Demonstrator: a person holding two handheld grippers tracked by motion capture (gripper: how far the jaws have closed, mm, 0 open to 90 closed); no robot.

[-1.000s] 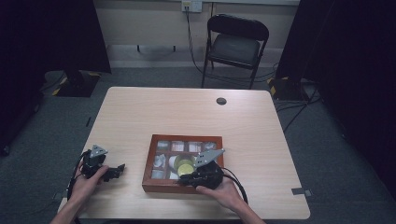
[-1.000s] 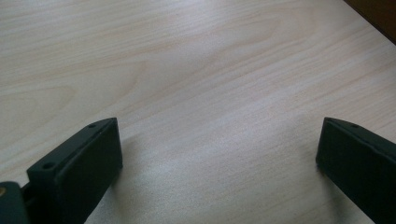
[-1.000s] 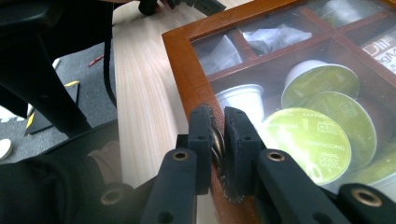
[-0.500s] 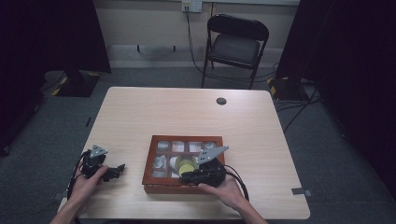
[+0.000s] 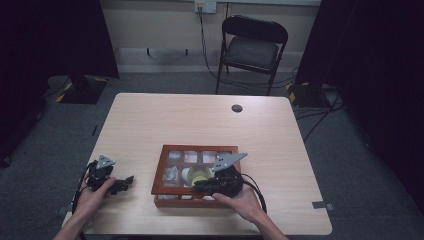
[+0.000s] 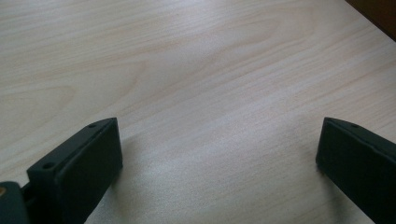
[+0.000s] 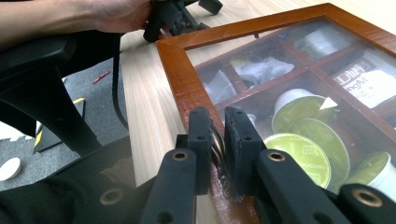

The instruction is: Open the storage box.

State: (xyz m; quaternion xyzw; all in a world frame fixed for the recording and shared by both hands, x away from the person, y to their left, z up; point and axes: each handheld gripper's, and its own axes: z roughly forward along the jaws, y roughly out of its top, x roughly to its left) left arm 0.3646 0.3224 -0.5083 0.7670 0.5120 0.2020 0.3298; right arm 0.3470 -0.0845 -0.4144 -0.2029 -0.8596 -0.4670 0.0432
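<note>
A red-brown wooden box (image 5: pixel 160 172) with a glass lid lies at the table's near middle. Under the glass of the box (image 7: pixel 177 60) are compartments with green-topped capsules (image 7: pixel 299 156) and white packets. My right gripper (image 7: pixel 218 126) is shut on a small twisted metal knob (image 7: pixel 218 144) at the box's front edge. In the high view the right gripper (image 5: pixel 197 189) reaches over that front edge from the right. My left gripper (image 5: pixel 126 182) rests on the table left of the box. In its own view the left gripper (image 6: pixel 219 140) stands wide open over bare wood.
A dark round cap (image 5: pixel 237 108) sits in the table's far side. A black folding chair (image 5: pixel 252 47) stands behind the table. A corner of the box (image 6: pixel 380 14) shows at the top right of the left gripper view. The person's left hand (image 7: pixel 121 14) holds the other gripper beyond the box.
</note>
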